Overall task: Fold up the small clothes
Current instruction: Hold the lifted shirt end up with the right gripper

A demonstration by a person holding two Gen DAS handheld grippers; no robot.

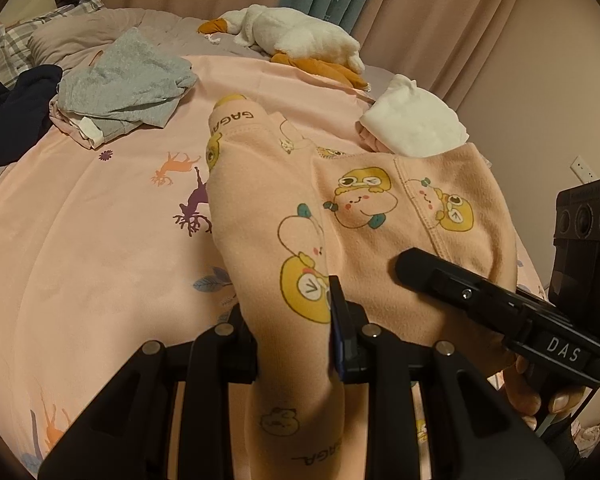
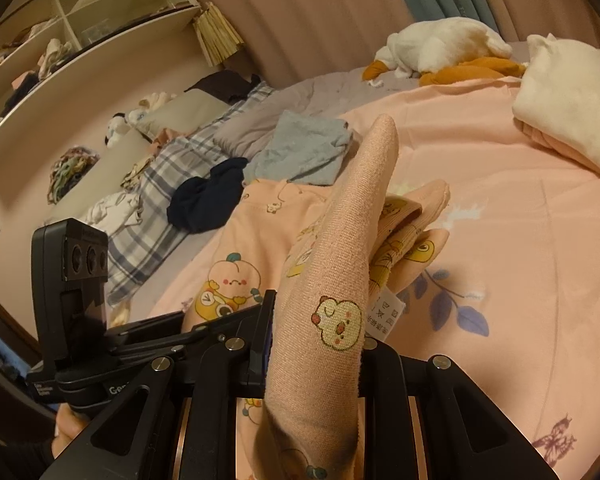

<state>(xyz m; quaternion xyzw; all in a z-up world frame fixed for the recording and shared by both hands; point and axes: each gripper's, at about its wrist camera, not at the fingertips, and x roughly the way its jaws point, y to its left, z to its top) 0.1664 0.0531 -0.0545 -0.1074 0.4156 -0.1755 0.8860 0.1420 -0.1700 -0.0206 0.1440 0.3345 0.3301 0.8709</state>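
Left wrist view. Item: peach printed garment (image 1: 364, 216), pinched in my left gripper (image 1: 296, 320), fingers narrow on a fold that runs from 6 o'clock up to a cuff lettered GAGA near 12. The rest drapes toward 3 o'clock over the pink bedsheet (image 1: 92, 240). My right gripper (image 1: 500, 308) enters from 4 o'clock, resting across the cloth; a hand (image 1: 540, 392) grips its handle. Grey folded clothes (image 1: 128, 80) at 10 o'clock, white folded cloth (image 1: 412, 120) at 1, plush goose (image 1: 296, 36) at 12.

Right wrist view. My right gripper (image 2: 316, 340) has its fingers narrow on a bunched ridge of the same garment (image 2: 340, 260), white label (image 2: 388, 316) hanging just right. Left gripper (image 2: 204, 332) at 9 o'clock. Navy cloth (image 2: 208, 200) at 10, the goose (image 2: 440, 48) at 1.
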